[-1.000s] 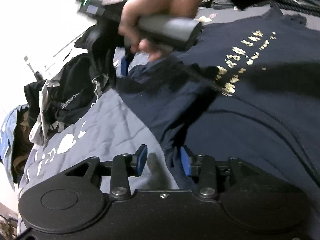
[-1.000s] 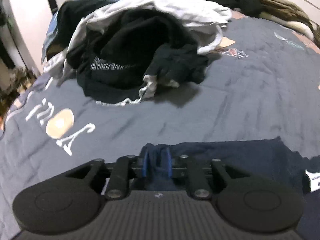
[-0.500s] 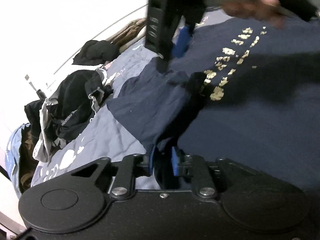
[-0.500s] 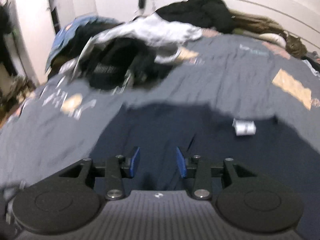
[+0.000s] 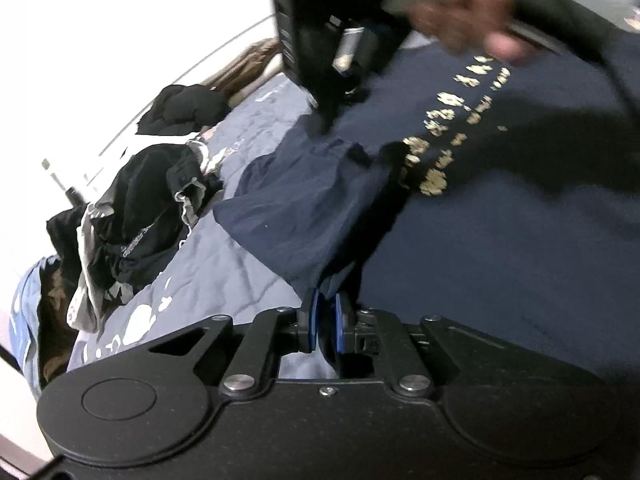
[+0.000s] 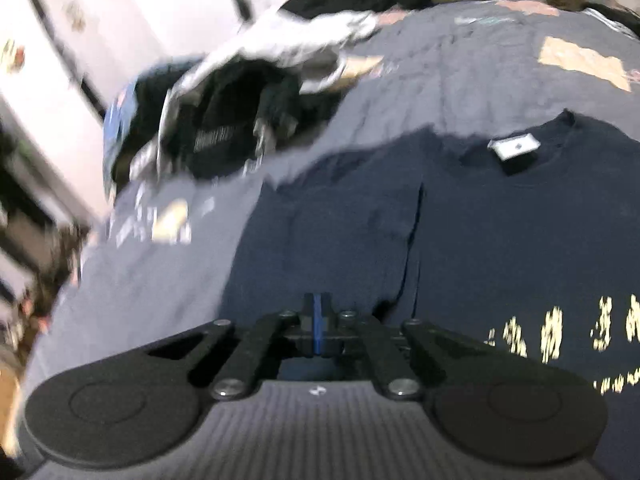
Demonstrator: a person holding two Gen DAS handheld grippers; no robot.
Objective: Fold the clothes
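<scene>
Navy cotton, a T-shirt (image 5: 500, 240) with a gold print, spread flat on the grey-blue bed cover (image 5: 224, 264), collar and white label at the far end. Left tongs (image 5: 326, 320) just narrowed onto the sleeve-side edge of the T-shirt, blue pads pinching a bunched fold of cloth. Right tongs (image 6: 318, 326) just snapped fully together over the T-shirt beside the shoulder seam (whether any cloth is caught between them cannot be told from either view, blurred as both are). Judged step: taking hold of one side for the first lengthwise fold. Next move likely calls for a sure second pinch near the shoulder, then lifting both points together and carrying that side across toward the middle of the T-shirt. Both tools angled downward toward the T-shirt; bare hand (image 5: 468, 12) gripping the right handle above the gold print. Heap of dark and grey clothes (image 6: 224, 120) beyond the T-shirt, well apart.
</scene>
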